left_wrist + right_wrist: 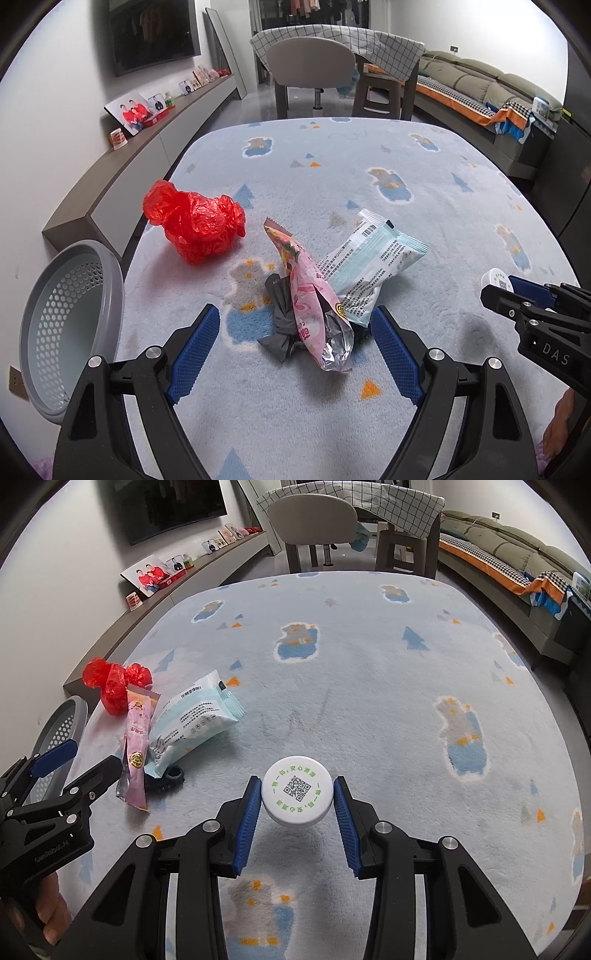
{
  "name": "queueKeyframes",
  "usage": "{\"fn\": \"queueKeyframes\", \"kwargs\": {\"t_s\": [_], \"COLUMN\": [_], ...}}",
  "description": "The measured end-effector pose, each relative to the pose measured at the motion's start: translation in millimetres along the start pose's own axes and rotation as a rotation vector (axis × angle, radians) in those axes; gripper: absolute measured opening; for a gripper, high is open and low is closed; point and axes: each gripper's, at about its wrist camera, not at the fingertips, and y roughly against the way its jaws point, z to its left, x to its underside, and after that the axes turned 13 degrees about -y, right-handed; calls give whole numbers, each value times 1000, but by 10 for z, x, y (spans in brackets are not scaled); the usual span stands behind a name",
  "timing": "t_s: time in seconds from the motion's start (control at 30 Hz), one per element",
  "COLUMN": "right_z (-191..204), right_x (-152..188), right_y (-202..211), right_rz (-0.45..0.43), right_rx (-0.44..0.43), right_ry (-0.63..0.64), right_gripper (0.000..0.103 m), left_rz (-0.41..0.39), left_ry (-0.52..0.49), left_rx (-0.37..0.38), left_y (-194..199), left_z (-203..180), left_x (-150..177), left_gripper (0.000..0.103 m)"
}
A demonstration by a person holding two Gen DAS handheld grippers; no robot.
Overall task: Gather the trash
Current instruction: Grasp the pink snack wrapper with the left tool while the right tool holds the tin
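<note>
White round cap (295,791) printed with green code, pinched by right gripper (296,800) fingers, left gripper (295,325) gaping around pink wrapper (314,295), possibly untouched

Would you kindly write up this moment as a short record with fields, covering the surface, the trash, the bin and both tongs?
surface: pale blue patterned rug
right tongs: shut on a white bottle cap with a QR code
left tongs: open, fingers either side of the wrapper pile
wrapper pile: pink snack wrapper leaning over a white and teal packet, dark crumpled scrap beneath
separate item: red plastic bag, crumpled, left of the pile
bin: grey perforated wastebasket off the rug's left edge
</note>
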Motion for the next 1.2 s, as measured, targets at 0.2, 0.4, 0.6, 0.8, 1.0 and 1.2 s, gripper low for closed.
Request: {"fn": "queueKeyframes", "kwargs": {"t_s": [0.2,0.4,0.6,0.8,1.0,1.2], "right_z": [20,34,41,63,78,82], "right_x": [-3,-10,-21,-16,-16,-11], "right_y": [-30,-14,-17,-25,-20,-21], "right_rz": [9,5,8,16,14,17], "right_rx": [5,-1,-2,-10,-14,-17], "right_ry": [-1,1,2,6,9,12], "right_gripper": [39,39,39,39,39,39], "left_rz": [1,3,8,24,35,67], "left_ry": [1,3,13,44,39,21], "left_rx": [2,-1,3,0,-12,-4], "left_y": [-7,-54,-128,-228,-319,-407], "left_z": [5,35,71,142,113,44], "left_x": [-4,-37,-83,-145,-184,-160], "left_gripper": [82,82,82,82,80,63]}}
